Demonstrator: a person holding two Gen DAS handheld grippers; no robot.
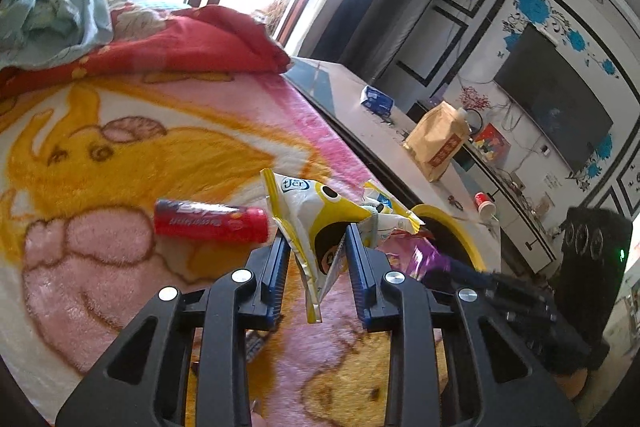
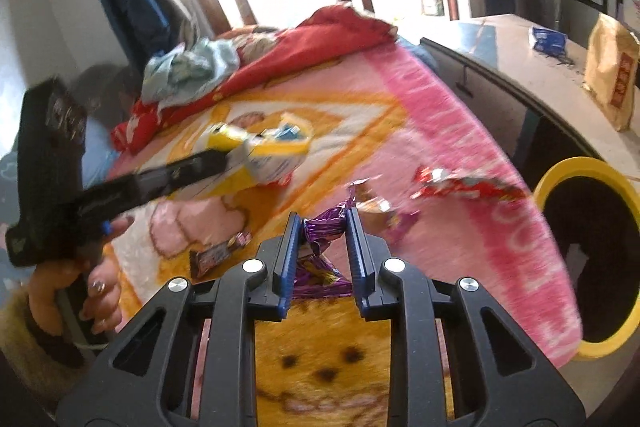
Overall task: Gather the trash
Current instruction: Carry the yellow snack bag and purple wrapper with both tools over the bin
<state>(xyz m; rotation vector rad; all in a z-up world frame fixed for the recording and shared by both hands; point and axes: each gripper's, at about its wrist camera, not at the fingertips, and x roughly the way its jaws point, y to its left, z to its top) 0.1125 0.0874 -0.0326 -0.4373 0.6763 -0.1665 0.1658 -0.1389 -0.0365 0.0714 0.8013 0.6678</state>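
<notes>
Fleecy pink-and-yellow cartoon blanket (image 1: 120, 155) carries everything I work over. My left gripper (image 1: 316, 235) is clamped on a crinkled yellow-and-white foil snack bag (image 1: 312, 211), held clear of the pile. My right gripper (image 2: 322, 223) pinches a crumpled purple foil wrapper (image 2: 320, 231). On the blanket, a red cylindrical plastic tube (image 1: 212, 223) lies just beside the left jaws; a dark rectangular candy-bar wrapper (image 2: 220, 253) sits near the right ones; a torn red foil wrapper (image 2: 464, 187) lies by the blanket's right edge. Past that edge stands a round black bin with a yellow rim (image 2: 560, 171). Rumpled red bedding (image 2: 320, 39) heaps at the far end.
</notes>
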